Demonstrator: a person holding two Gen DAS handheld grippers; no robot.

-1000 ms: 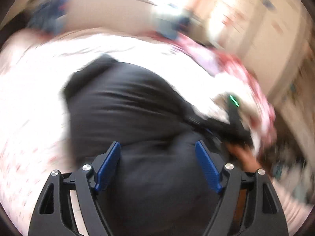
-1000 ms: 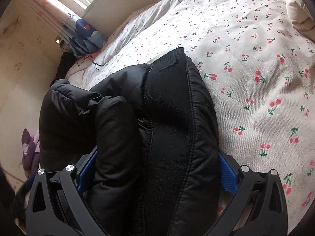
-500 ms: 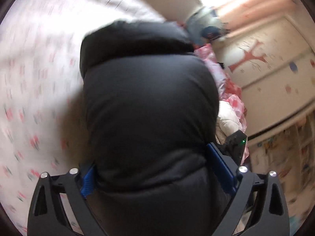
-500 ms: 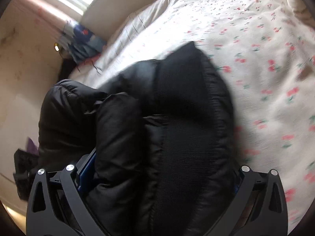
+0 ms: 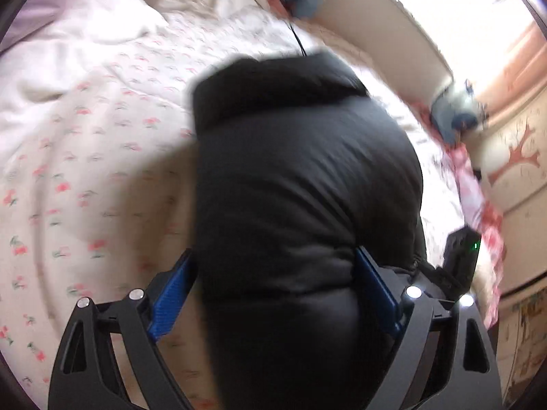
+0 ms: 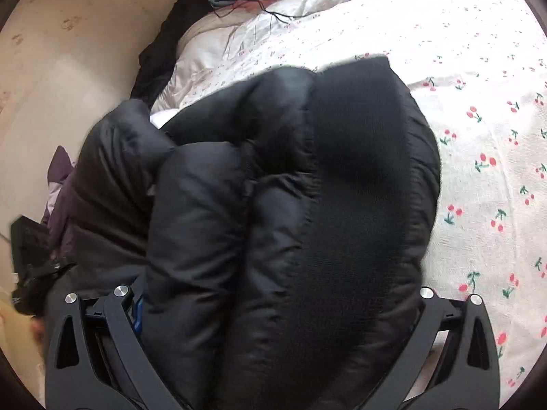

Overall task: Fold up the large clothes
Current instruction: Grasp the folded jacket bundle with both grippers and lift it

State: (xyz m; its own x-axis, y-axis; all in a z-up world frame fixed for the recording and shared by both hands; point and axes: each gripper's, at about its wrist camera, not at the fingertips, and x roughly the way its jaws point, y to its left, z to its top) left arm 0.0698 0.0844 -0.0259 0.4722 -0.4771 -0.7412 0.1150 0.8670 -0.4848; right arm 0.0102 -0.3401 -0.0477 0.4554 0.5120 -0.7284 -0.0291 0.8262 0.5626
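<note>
Here both the left hand-held gripper (image 5: 273, 294) and right hand-held gripper (image 6: 273, 307) clamp the black puffer jacket (image 6: 290, 188), bundled lengthwise away from them.

Both wrist views look closely down at one black jacket (image 5: 301, 184).

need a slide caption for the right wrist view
Right gripper clamps a bunched black puffer jacket over a cherry-print bedsheet.

the jacket (image 5: 301, 184) is bundled on the bed sheet (image 5: 85, 177), pressed between the fingers of the left gripper (image 5: 273, 294) and of the right gripper (image 6: 273, 307), with a pillow (image 5: 85, 27) lying beyond it at the bed's far end.
</note>
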